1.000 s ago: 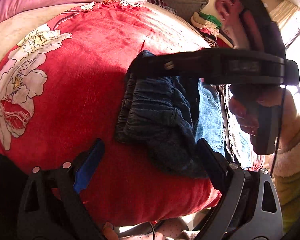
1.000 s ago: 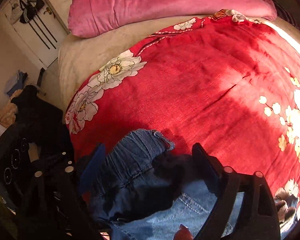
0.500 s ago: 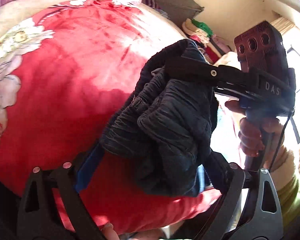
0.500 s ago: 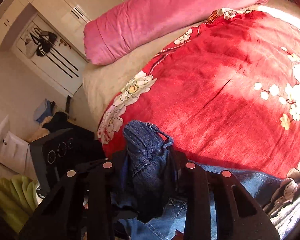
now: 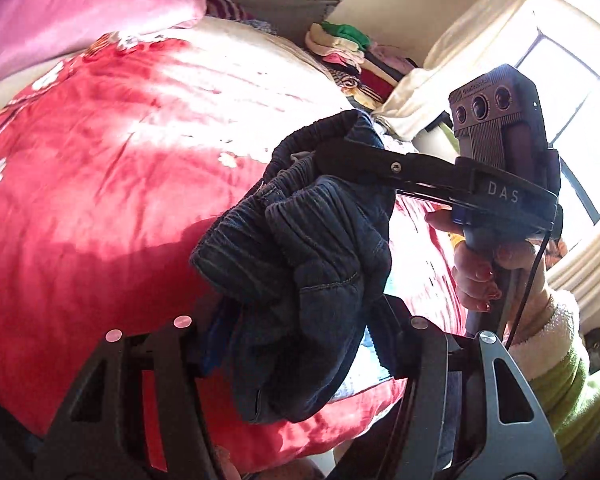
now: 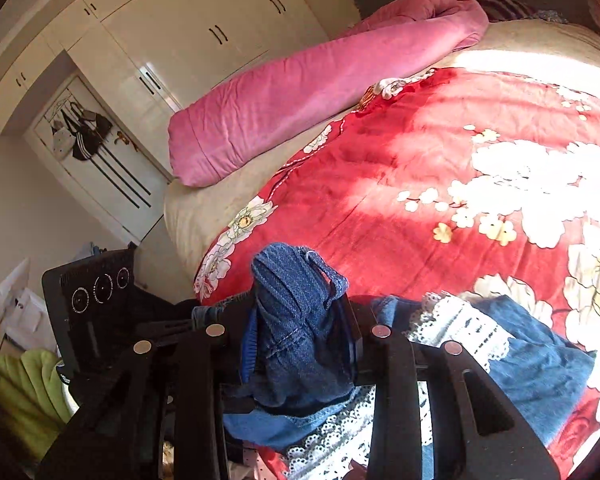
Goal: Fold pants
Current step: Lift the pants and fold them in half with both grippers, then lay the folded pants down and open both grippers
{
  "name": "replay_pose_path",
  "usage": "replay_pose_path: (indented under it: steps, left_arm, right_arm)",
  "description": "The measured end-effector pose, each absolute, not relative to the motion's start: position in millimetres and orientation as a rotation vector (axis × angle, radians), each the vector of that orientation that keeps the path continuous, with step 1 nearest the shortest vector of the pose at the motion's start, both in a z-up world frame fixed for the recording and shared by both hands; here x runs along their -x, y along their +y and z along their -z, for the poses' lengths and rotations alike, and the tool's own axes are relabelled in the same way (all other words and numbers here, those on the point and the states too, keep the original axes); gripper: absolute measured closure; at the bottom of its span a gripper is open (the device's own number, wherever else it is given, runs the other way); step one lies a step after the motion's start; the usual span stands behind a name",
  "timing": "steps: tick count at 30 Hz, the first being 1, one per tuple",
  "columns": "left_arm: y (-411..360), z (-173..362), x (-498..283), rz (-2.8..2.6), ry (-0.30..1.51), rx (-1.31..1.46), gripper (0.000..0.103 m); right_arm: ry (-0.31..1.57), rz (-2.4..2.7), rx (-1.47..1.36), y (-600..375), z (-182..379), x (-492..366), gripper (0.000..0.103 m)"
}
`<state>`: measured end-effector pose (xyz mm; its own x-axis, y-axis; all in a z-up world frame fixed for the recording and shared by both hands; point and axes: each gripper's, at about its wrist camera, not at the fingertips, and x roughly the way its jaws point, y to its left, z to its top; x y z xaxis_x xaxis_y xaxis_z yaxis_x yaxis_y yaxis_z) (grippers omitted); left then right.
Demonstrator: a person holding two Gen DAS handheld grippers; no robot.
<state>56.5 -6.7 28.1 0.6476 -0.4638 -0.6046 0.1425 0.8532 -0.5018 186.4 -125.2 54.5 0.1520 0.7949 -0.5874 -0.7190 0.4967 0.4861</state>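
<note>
Early stage: the pants (image 5: 300, 264) (bunched denim) are gripped at the waistband by both the left tongs (image 5: 296, 328), just closing, and right tongs (image 6: 300, 332), raised above the bed (image 6: 420, 216); no fold is yet made.

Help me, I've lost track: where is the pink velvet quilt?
The pink velvet quilt lies rolled at the bed's far end, beyond the red floral blanket, below the white wardrobe.
</note>
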Motion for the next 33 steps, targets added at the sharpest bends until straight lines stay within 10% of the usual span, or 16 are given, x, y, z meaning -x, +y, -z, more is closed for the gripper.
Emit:
replay_pose_path:
  steps: [13, 33]
  left_arm:
    - [-87.0, -22.7, -72.8, 0.400, 0.865, 0.307, 0.053]
    - [-129.0, 9.6, -49.9, 0.479, 0.955, 0.211, 0.040]
  right_arm:
    - [0.893, -1.016, -0.228, -211.8, -29.6, -188.1, 0.069]
    - [0.946, -0.791, -0.213, -271.1, 3.9, -151.9, 0.029]
